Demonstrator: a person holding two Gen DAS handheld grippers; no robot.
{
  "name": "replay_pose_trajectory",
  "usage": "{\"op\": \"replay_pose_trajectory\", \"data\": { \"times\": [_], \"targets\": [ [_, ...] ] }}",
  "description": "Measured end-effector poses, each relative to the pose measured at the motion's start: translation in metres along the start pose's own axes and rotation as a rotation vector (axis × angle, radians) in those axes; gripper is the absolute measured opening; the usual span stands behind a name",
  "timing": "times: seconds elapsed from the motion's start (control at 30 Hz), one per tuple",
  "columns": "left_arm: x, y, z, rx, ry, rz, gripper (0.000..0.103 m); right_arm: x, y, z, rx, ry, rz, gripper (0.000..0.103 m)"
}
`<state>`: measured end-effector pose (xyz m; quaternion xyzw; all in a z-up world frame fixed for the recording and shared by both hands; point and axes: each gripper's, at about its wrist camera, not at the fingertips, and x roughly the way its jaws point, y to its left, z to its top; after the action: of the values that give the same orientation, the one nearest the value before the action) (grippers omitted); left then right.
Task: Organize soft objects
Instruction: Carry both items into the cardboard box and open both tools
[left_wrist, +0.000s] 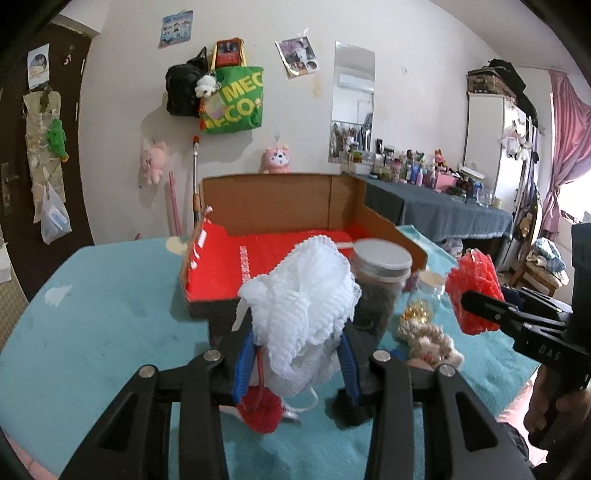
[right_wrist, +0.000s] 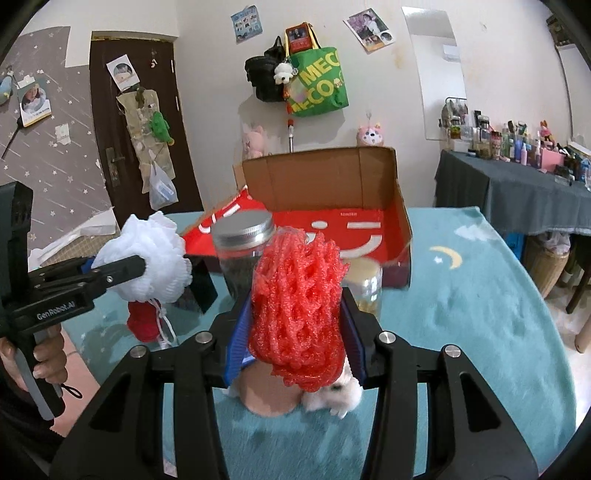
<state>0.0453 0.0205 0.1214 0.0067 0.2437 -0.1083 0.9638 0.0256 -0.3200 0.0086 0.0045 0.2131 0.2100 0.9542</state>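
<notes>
My left gripper (left_wrist: 295, 350) is shut on a white mesh bath pouf (left_wrist: 306, 295) and holds it above the teal table, in front of the open red-lined cardboard box (left_wrist: 258, 254). It also shows in the right wrist view (right_wrist: 147, 254). My right gripper (right_wrist: 295, 332) is shut on a red foam net (right_wrist: 299, 306), held above the table before the box (right_wrist: 369, 225). The net shows in the left wrist view (left_wrist: 474, 291). A red yarn ball (left_wrist: 260, 410) lies under the left gripper. A small plush toy (left_wrist: 428, 339) lies on the table.
A metal-lidded jar of dark contents (right_wrist: 243, 251) and a smaller glass jar (right_wrist: 365, 288) stand between the grippers and the box. A dresser with bottles (right_wrist: 517, 177) stands at the right. Bags (right_wrist: 314, 81) hang on the far wall.
</notes>
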Motion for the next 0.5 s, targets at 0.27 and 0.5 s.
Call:
{"op": "replay_pose_trajectory", "data": {
  "times": [0.27, 0.5],
  "targets": [
    [0.005, 0.012, 0.038, 0.036, -0.045, -0.016, 0.042, 0.006, -0.006, 0.04, -0.028, -0.023, 0.04, 0.043],
    [0.033, 0.02, 0.079, 0.065, -0.026, -0.076, 0.042, 0.027, -0.012, 0.083, -0.06, 0.009, 0.079, 0.043]
  ]
}}
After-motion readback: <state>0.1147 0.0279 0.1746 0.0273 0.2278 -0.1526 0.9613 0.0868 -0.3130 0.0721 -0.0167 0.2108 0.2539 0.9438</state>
